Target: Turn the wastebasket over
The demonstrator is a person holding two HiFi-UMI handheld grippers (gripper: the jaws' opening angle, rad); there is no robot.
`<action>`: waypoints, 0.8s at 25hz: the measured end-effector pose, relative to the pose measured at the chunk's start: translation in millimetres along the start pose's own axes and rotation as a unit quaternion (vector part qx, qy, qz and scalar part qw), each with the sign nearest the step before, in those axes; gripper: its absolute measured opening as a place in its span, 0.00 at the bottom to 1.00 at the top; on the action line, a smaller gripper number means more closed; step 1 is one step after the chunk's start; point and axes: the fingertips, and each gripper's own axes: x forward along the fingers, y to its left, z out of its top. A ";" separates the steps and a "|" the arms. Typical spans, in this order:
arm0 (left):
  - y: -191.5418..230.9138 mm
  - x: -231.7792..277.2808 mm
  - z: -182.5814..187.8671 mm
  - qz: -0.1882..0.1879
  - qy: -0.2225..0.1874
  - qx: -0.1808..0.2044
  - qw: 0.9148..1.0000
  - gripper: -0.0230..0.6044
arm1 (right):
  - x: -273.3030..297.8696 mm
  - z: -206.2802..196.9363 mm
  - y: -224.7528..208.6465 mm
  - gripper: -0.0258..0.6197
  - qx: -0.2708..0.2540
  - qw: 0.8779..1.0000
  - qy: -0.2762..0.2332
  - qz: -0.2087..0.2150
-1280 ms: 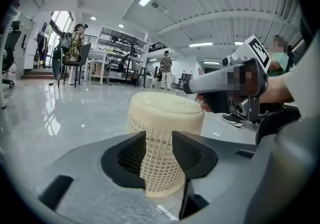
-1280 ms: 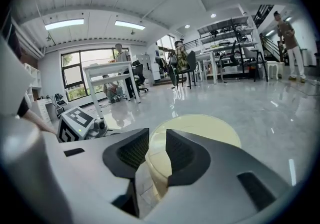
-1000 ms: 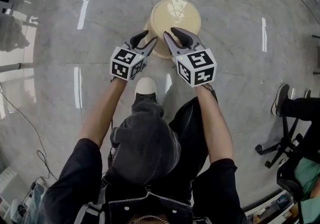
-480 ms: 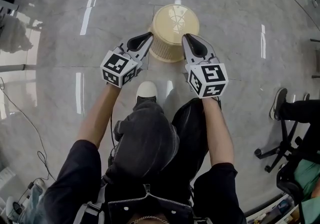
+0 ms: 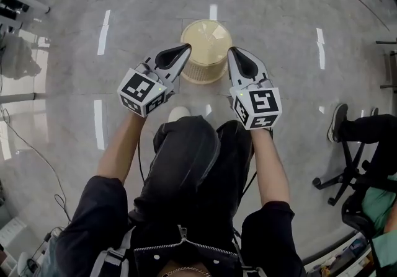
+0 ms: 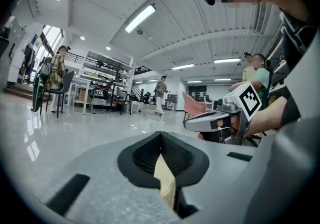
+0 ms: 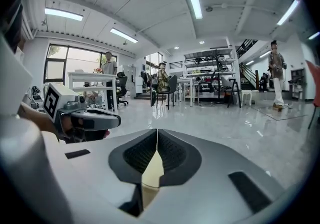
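Head view only, beige wastebasket (image 5: 206,46) standing on the floor, far side, between left gripper (image 5: 185,49) and right gripper (image 5: 233,52), gripper views alone show both jaw pairs just closed, pressed together, pinching nothing

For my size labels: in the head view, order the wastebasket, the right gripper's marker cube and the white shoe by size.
1. wastebasket, slightly ahead.
2. right gripper's marker cube, nearer the camera.
3. white shoe, partly hidden.
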 end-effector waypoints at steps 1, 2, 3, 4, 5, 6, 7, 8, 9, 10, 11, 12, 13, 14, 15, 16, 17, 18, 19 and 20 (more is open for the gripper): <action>-0.5 2.7 10.8 -0.006 0.001 -0.003 1.000 0.04 | -2.6 10.6 -0.9 0.06 -0.001 1.000 0.003 -0.001; -0.9 4.6 22.7 -0.010 0.003 -0.004 1.000 0.04 | -5.3 21.9 -1.3 0.06 -0.001 1.000 0.008 -0.001; -1.0 5.8 36.3 -0.014 0.006 -0.004 1.000 0.04 | -7.9 34.6 -1.3 0.06 0.000 1.000 0.013 0.000; -1.1 6.4 52.3 -0.017 0.009 0.000 1.000 0.04 | -10.9 49.3 -0.9 0.06 0.001 1.000 0.018 0.001; -1.6 6.4 70.5 -0.019 0.013 0.005 1.000 0.04 | -14.6 66.0 -0.1 0.06 0.002 1.000 0.022 0.001; -2.7 5.9 90.7 -0.022 0.017 0.010 1.000 0.04 | -18.8 84.6 1.2 0.06 0.002 1.000 0.025 0.001; -4.2 4.7 112.4 -0.024 0.020 0.015 0.999 0.04 | -23.3 104.8 3.0 0.06 0.001 1.000 0.028 0.002; -5.4 2.8 135.0 -0.025 0.023 0.020 0.999 0.04 | -27.6 126.4 5.3 0.06 0.001 1.000 0.030 0.004; -6.4 0.2 158.3 -0.025 0.025 0.024 0.999 0.04 | -32.1 149.2 7.7 0.06 0.002 0.999 0.031 0.006; -7.3 -2.8 182.7 -0.024 0.025 0.025 0.999 0.04 | -37.3 173.0 9.8 0.06 0.002 0.999 0.031 0.008; -8.3 -6.4 208.5 -0.022 0.023 0.024 0.999 0.04 | -43.9 197.7 11.3 0.06 0.003 0.999 0.032 0.008; -9.2 -11.0 235.2 -0.019 0.019 0.020 0.999 0.04 | -51.3 223.6 12.5 0.06 0.002 0.999 0.032 0.007; -9.3 -16.6 261.9 -0.015 0.015 0.013 1.000 0.04 | -58.4 250.8 14.4 0.06 0.002 0.999 0.032 0.006; -8.3 -22.7 287.6 -0.011 0.015 0.003 1.000 0.04 | -64.4 279.2 17.1 0.06 0.001 1.000 0.031 0.006; -7.5 -28.4 312.1 -0.009 0.018 -0.007 1.000 0.04 | -69.8 307.6 20.4 0.06 0.000 1.000 0.030 0.008; -8.3 -33.7 335.0 -0.008 0.023 -0.017 1.000 0.04 | -75.8 334.6 23.8 0.06 0.000 1.000 0.030 0.009; -10.5 -38.0 356.6 -0.007 0.029 -0.024 0.999 0.04 | -82.0 359.6 26.8 0.06 0.001 0.999 0.032 0.010; -12.5 -41.1 377.7 -0.006 0.033 -0.027 0.999 0.04 | -87.4 383.3 28.9 0.06 0.006 0.999 0.034 0.011; -13.9 -43.8 398.9 -0.005 0.037 -0.029 0.999 0.04 | -92.1 405.8 30.8 0.06 0.011 0.999 0.036 0.010; -14.8 -47.1 419.5 -0.004 0.039 -0.031 0.999 0.04 | -96.6 426.7 33.1 0.06 0.018 0.999 0.038 0.009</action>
